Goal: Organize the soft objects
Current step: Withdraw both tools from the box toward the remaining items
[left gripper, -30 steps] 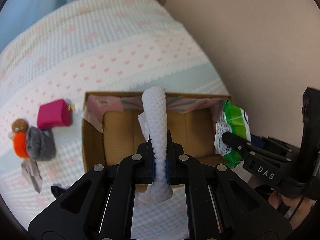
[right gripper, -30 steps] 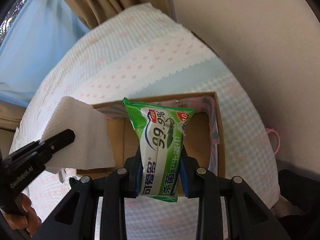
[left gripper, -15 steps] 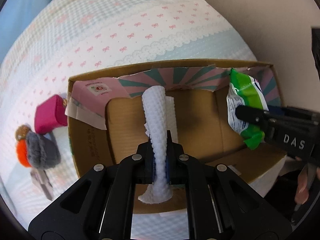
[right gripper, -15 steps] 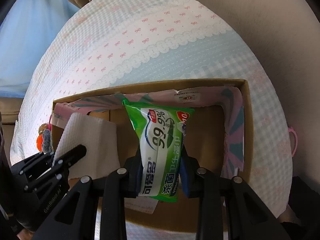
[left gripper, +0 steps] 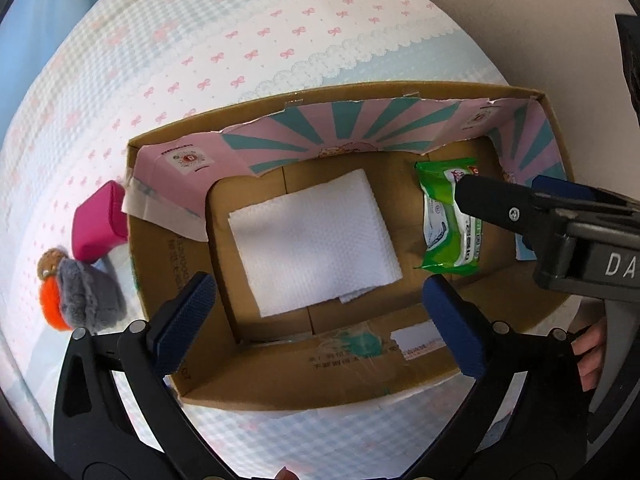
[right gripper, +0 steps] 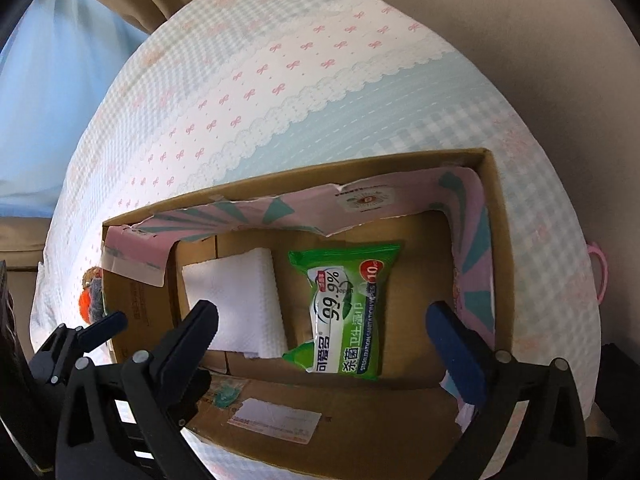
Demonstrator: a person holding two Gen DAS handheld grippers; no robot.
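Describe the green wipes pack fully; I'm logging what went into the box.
The green wipes pack is a soft plastic pouch printed 99.9% with a red 10 badge and crimped ends. It lies flat, label up, on the cardboard box floor, right of the white paper towel, apparently without touching it. Neither gripper holds it.

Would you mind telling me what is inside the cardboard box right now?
Inside the cardboard box lie a white paper towel and a green wet-wipes pack, side by side. The floor beneath them is hidden.

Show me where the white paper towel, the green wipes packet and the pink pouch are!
white paper towel (left gripper: 316,240), left wrist view, middle of the folded sheet
green wipes packet (right gripper: 346,312), right wrist view, on its printed front
pink pouch (left gripper: 100,222), left wrist view, its top face
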